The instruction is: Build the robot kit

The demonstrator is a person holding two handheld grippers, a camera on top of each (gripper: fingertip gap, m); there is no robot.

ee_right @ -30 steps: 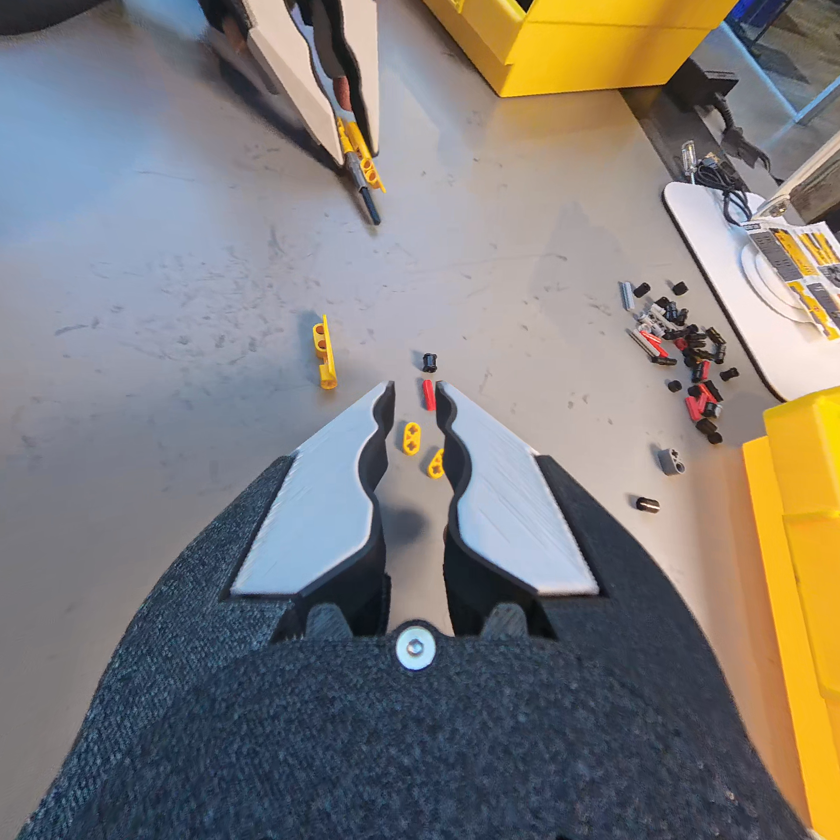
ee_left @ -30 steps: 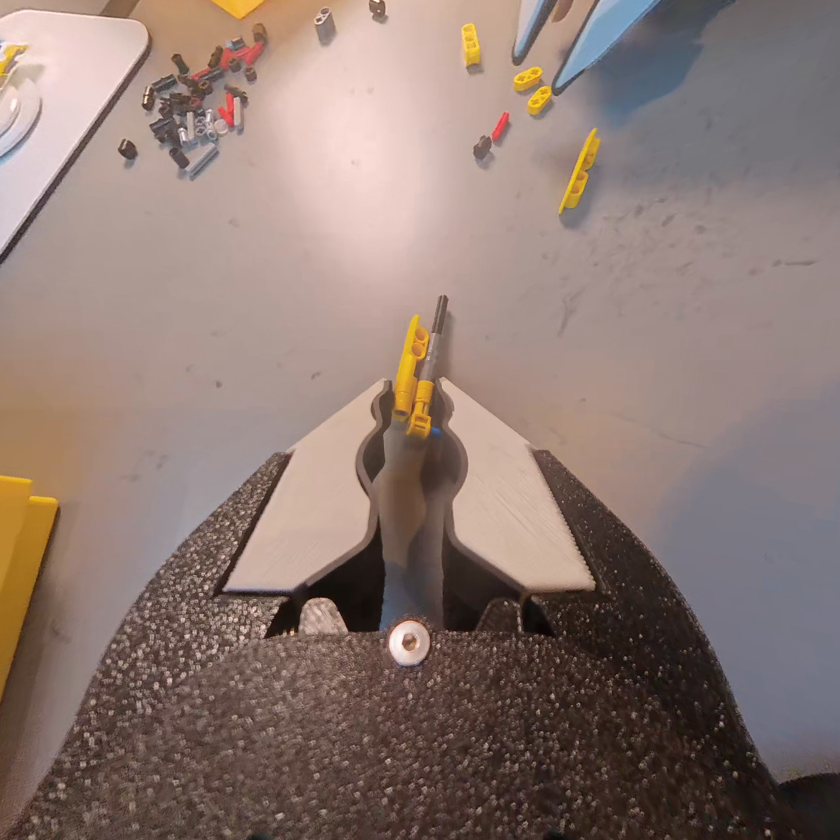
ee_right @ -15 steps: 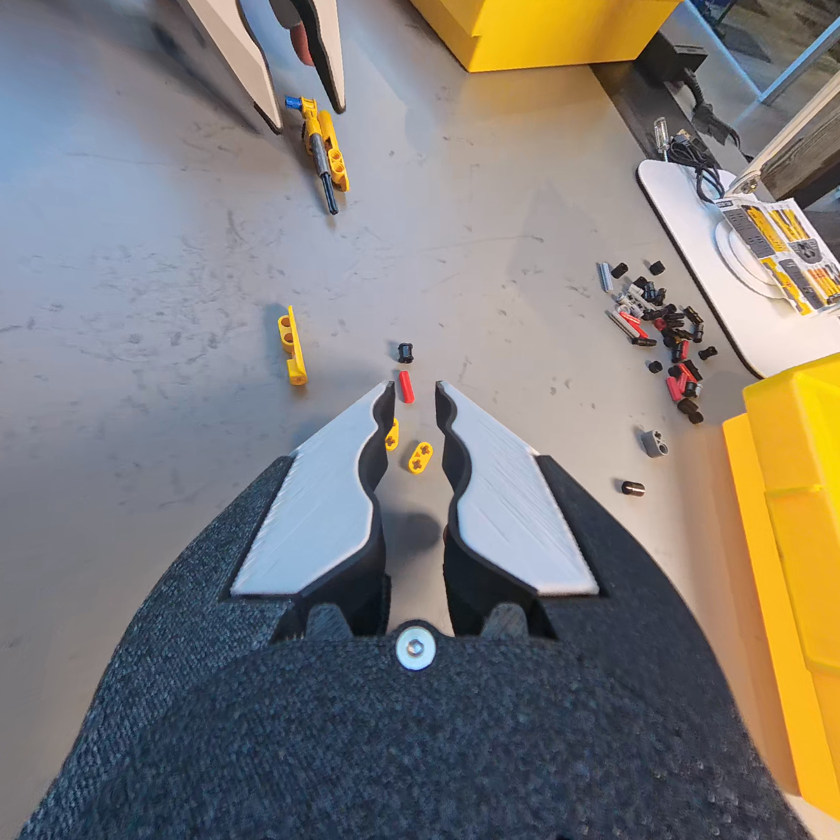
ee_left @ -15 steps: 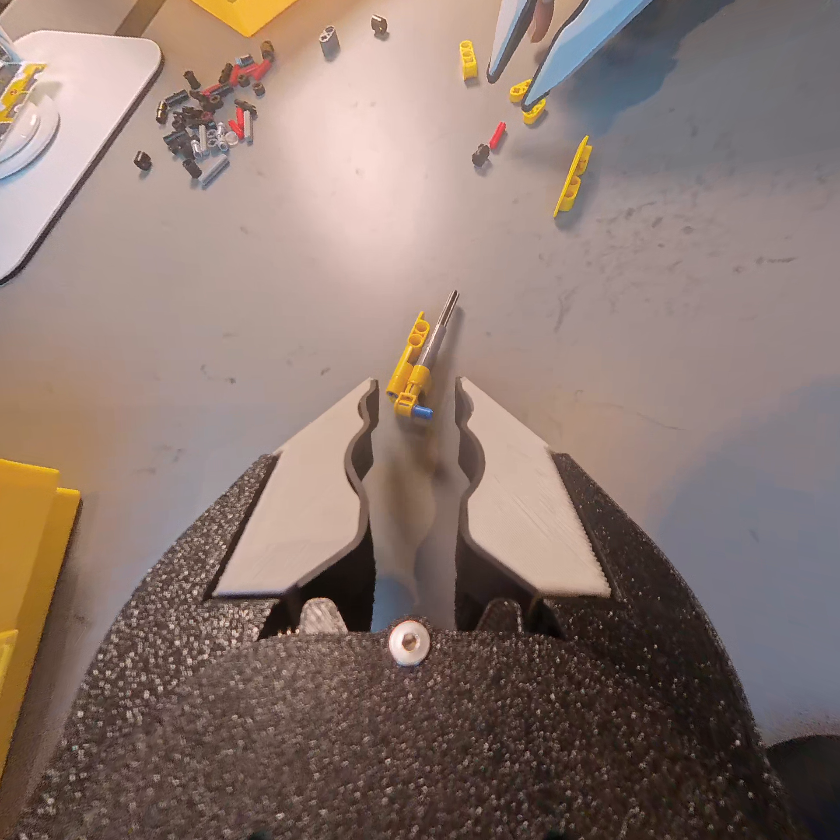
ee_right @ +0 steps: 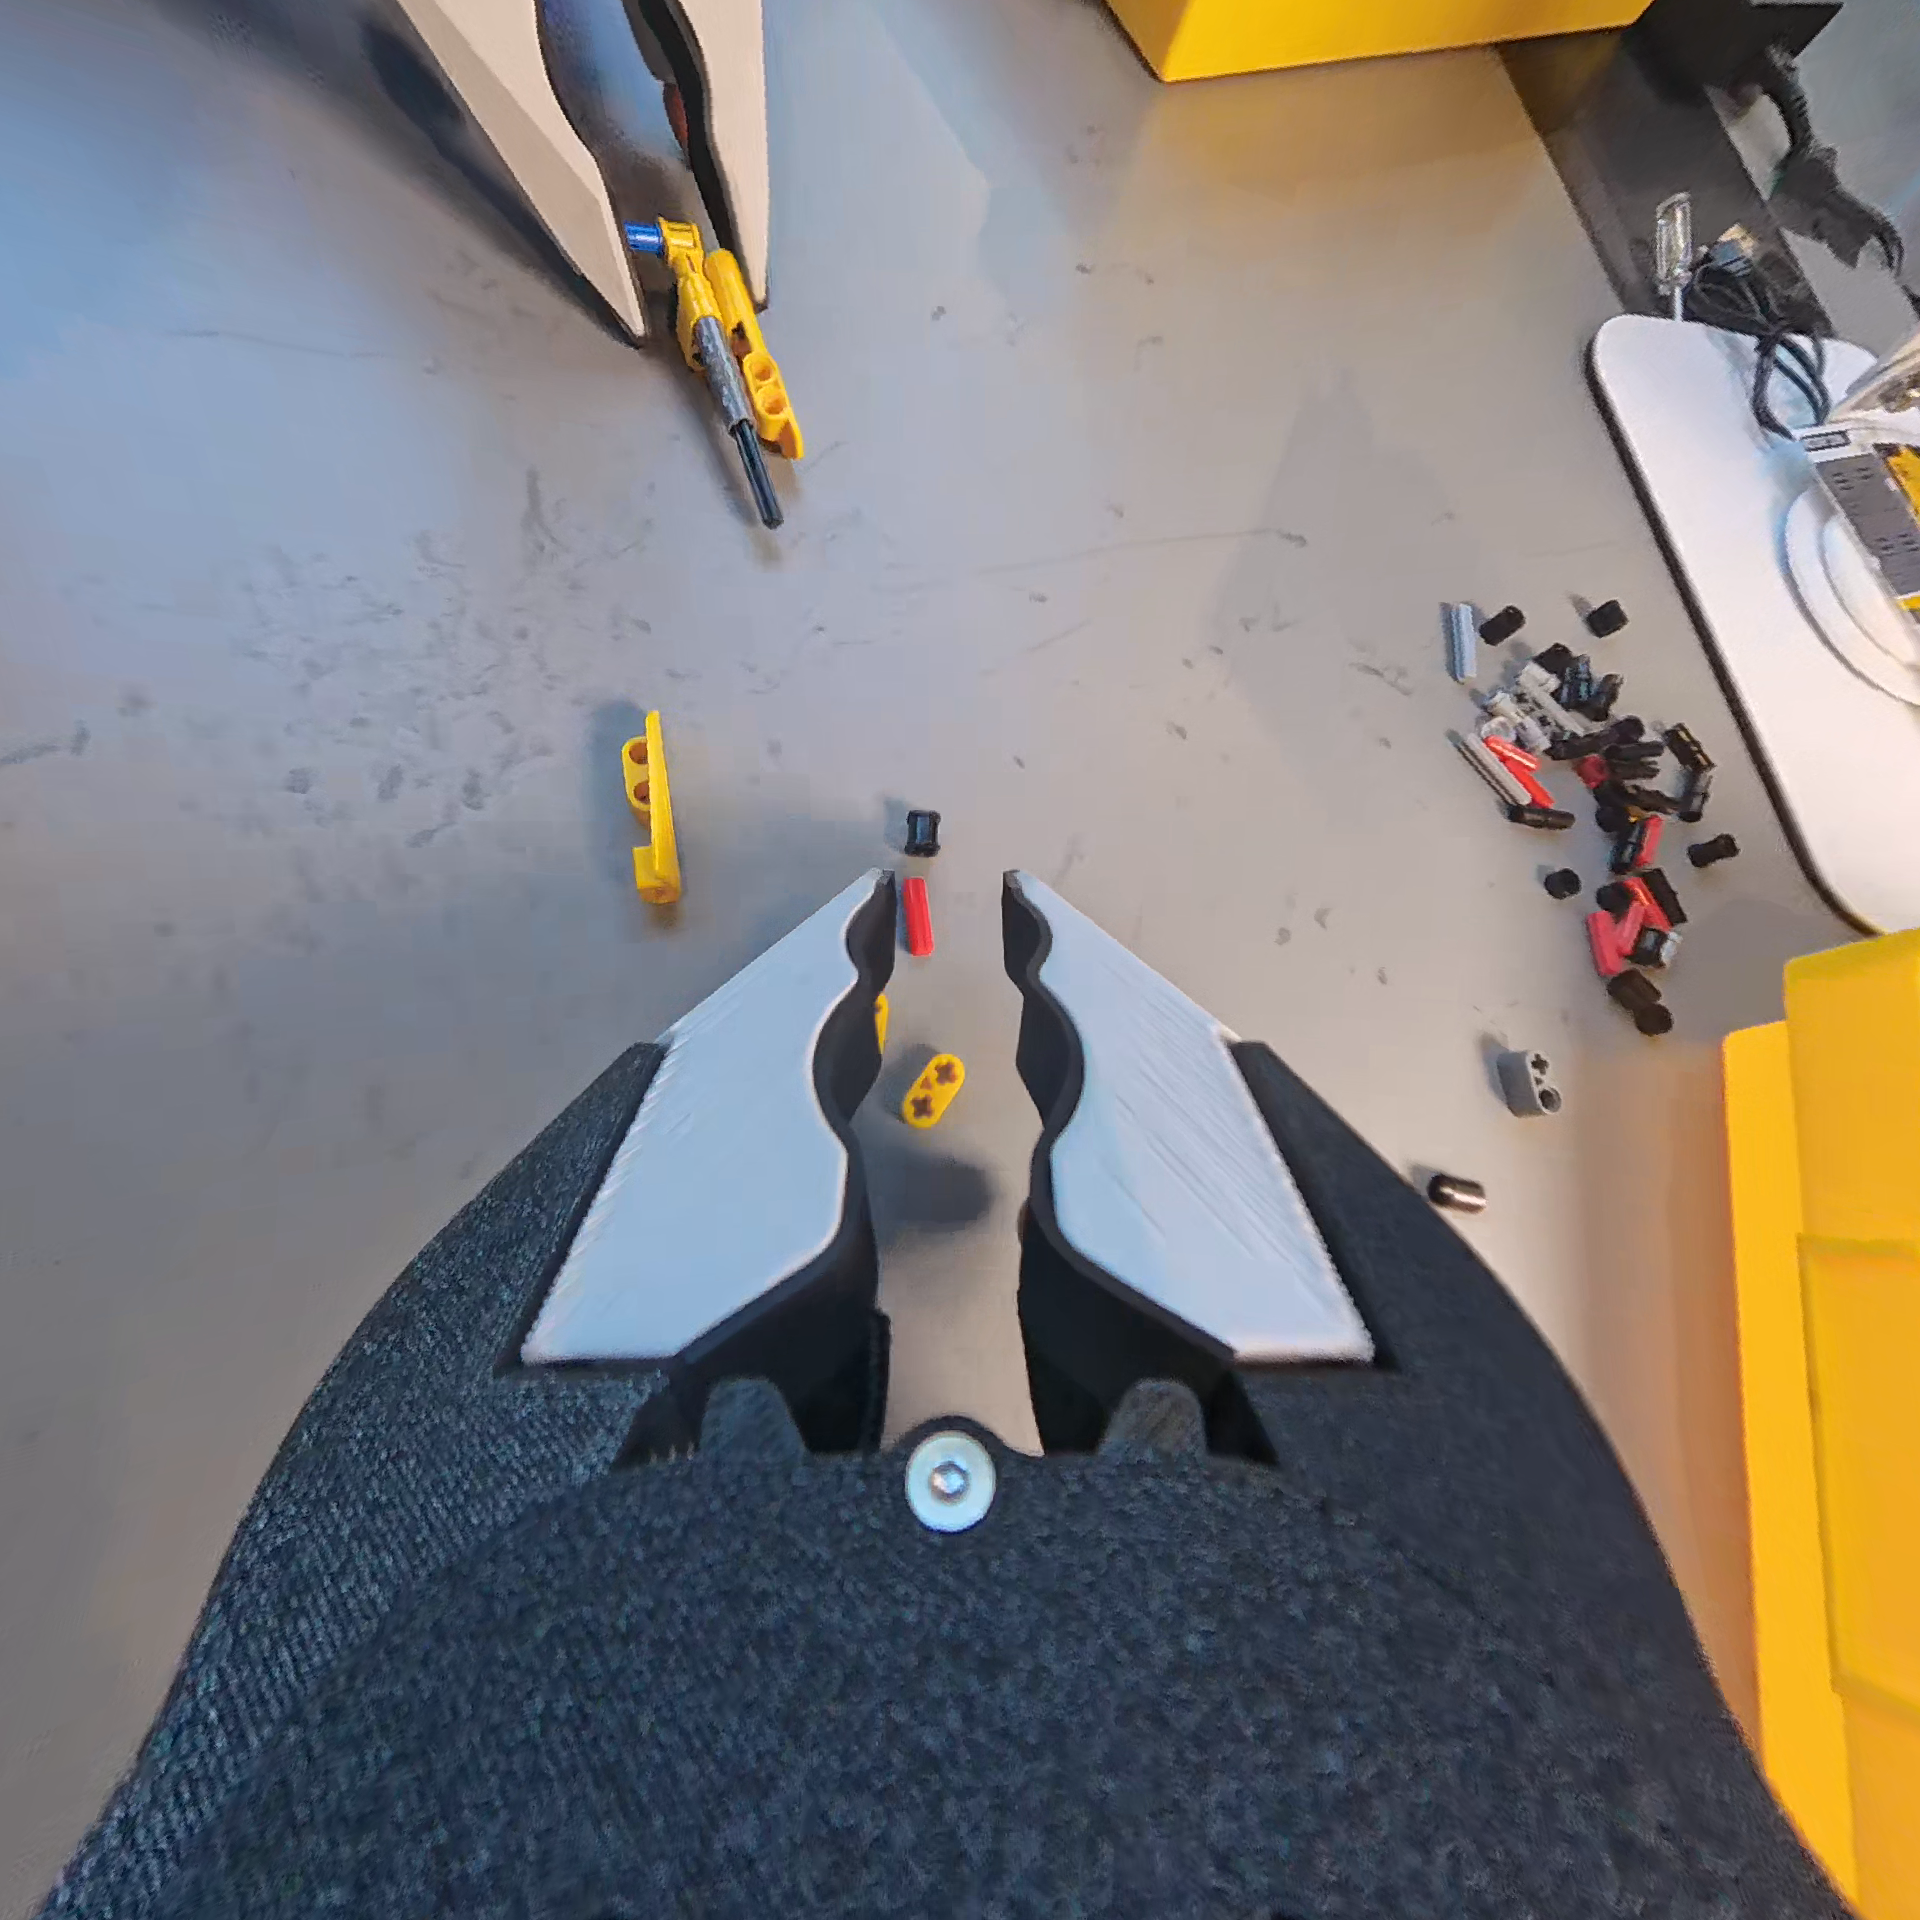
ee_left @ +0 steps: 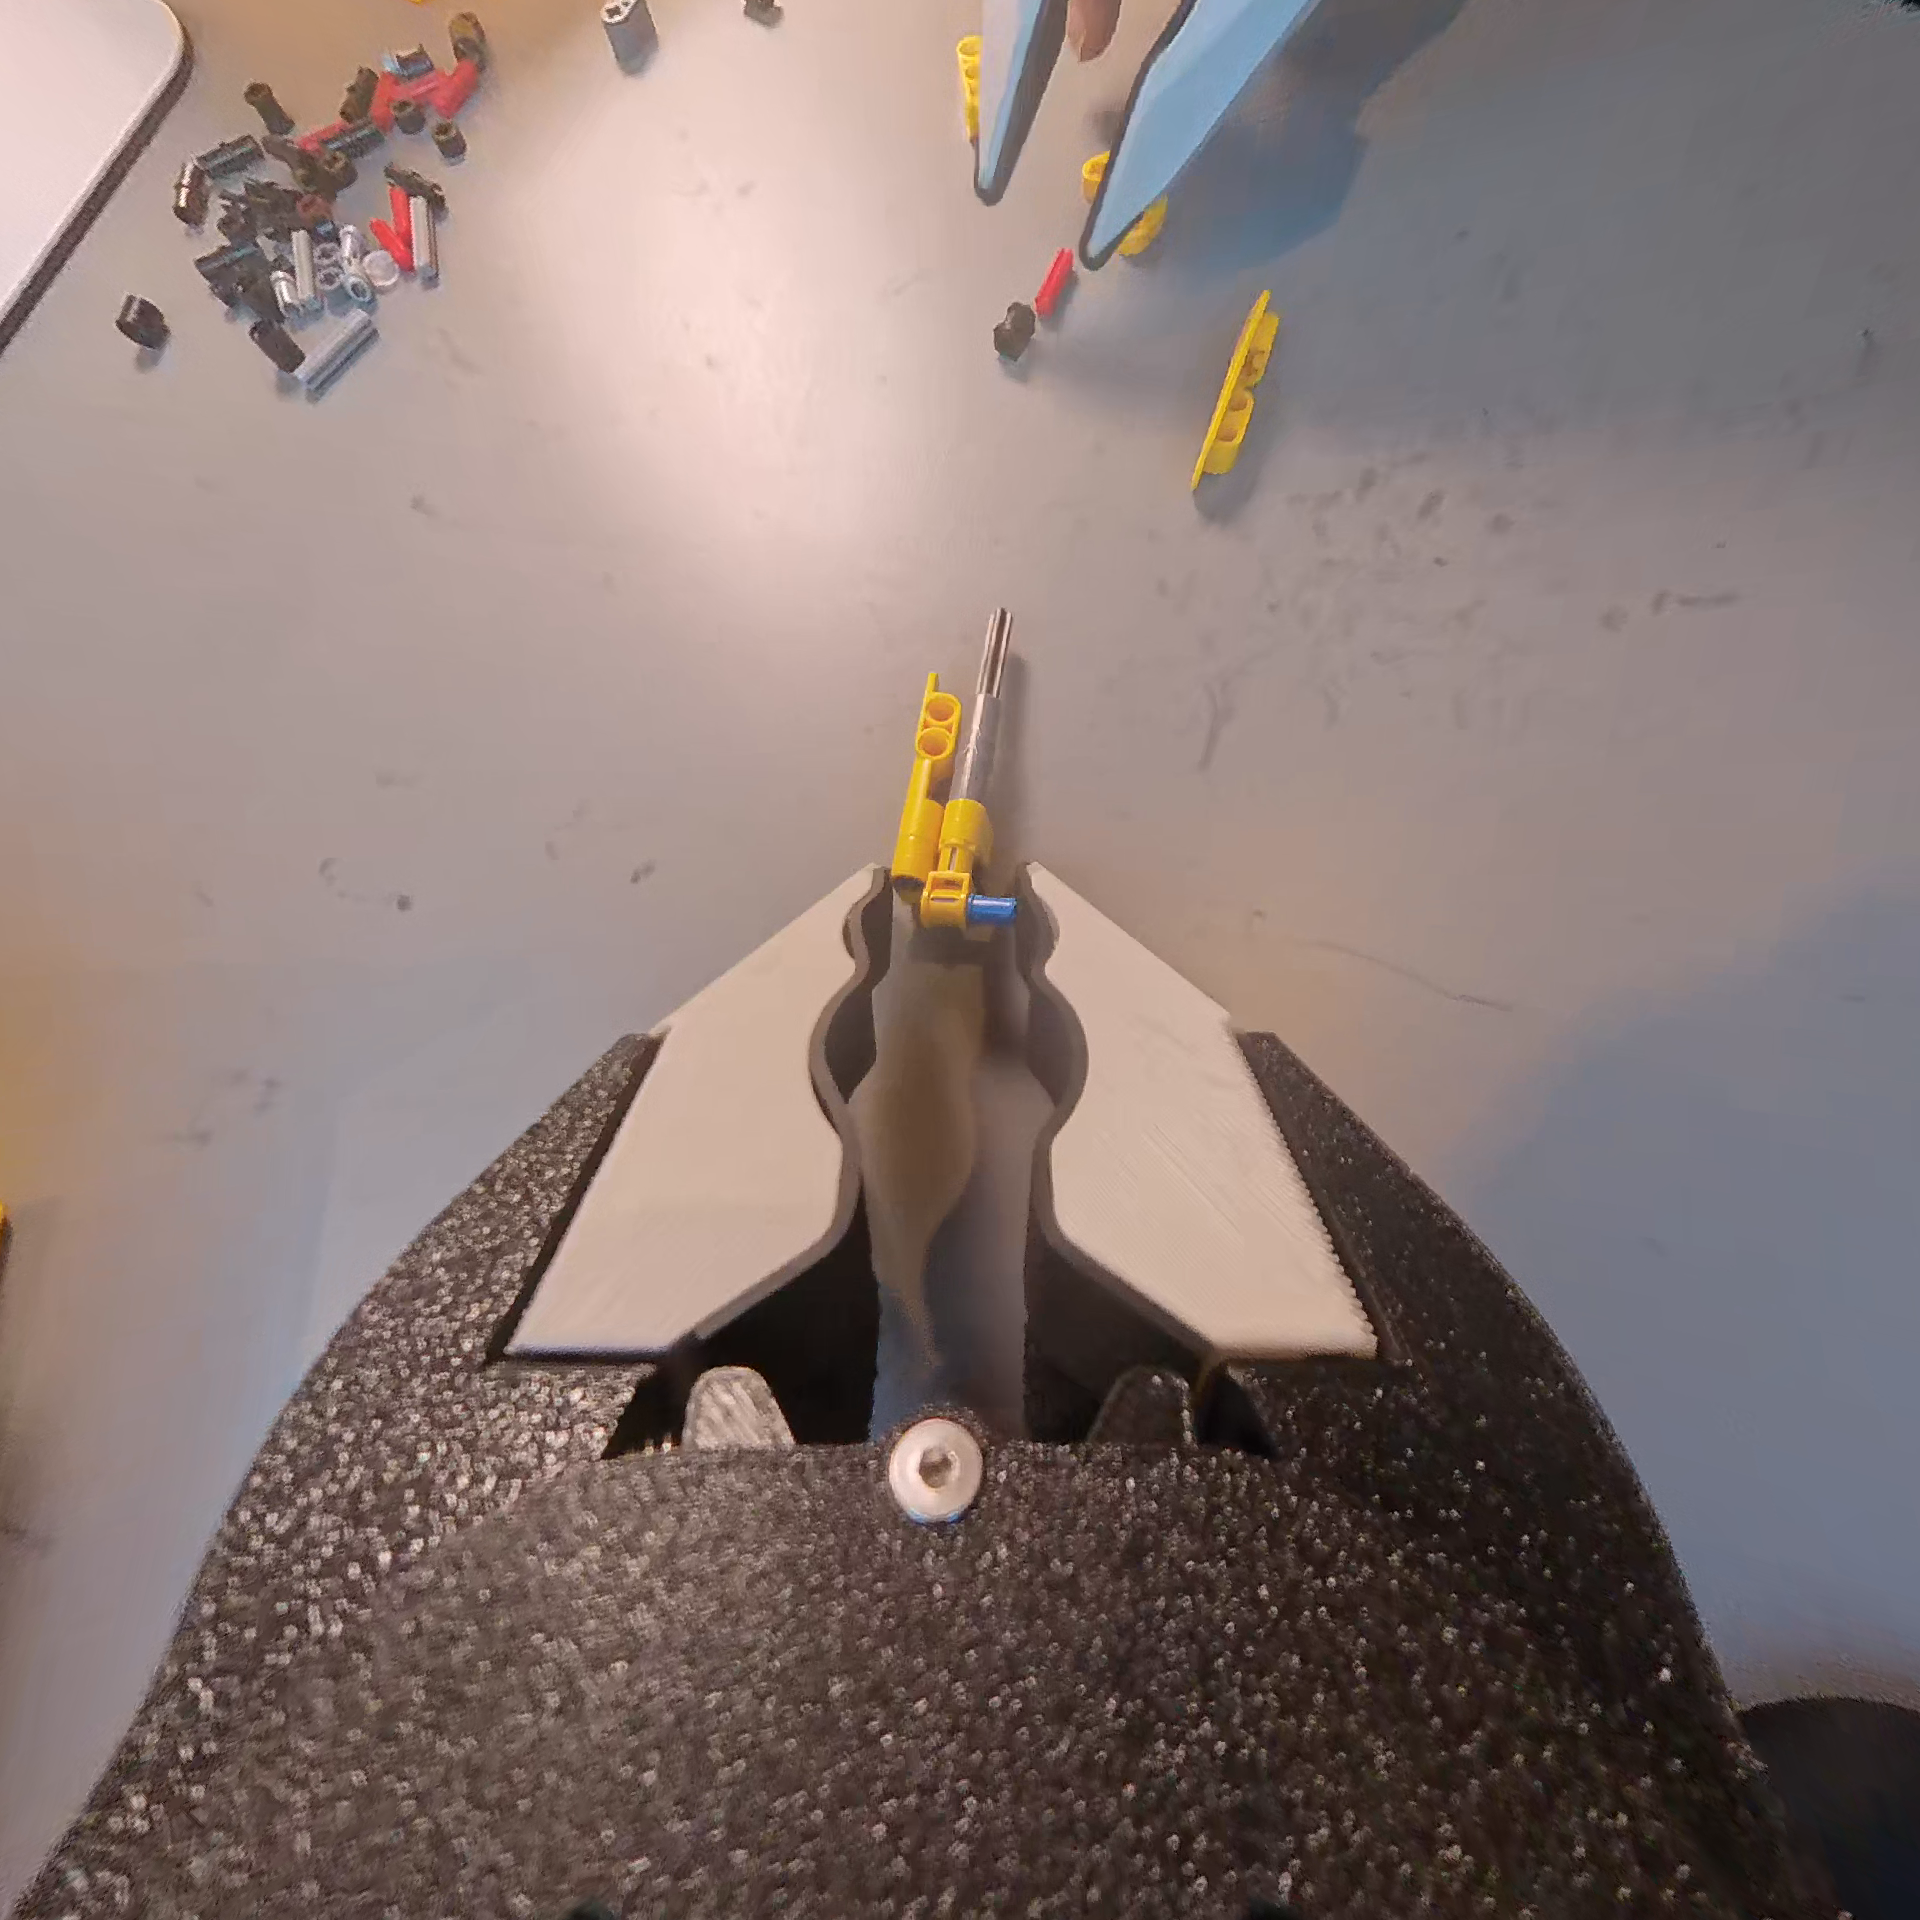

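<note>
A small assembly (ee_left: 951,821) lies on the grey table: a yellow beam, a dark axle and a blue pin. My left gripper (ee_left: 958,883) straddles its near end with the jaws narrowed close to the blue pin and the beam. No firm grip shows. The assembly (ee_right: 727,332) and the left gripper (ee_right: 698,317) also show in the right wrist view. My right gripper (ee_right: 945,881) is open and low over the table. A red pin (ee_right: 914,914) lies between its tips, and a small yellow link (ee_right: 932,1088) lies further back between its fingers. The right gripper (ee_left: 1044,223) shows at the top of the left wrist view.
A black bush (ee_right: 922,831) and a yellow angled beam (ee_right: 652,810) lie just ahead of the right gripper. A pile of small black, red and grey parts (ee_right: 1600,790) lies to the right, beside a white board (ee_right: 1745,623). Yellow bins (ee_right: 1849,1351) stand at the right edge. Across from one pair of fingers to the other is roughly 15 cm.
The left gripper let go of the assembly and drew back. It has now moved forward with its jaws narrowed around the near end. The right gripper shifted slightly, bringing the red pin between its tips.
</note>
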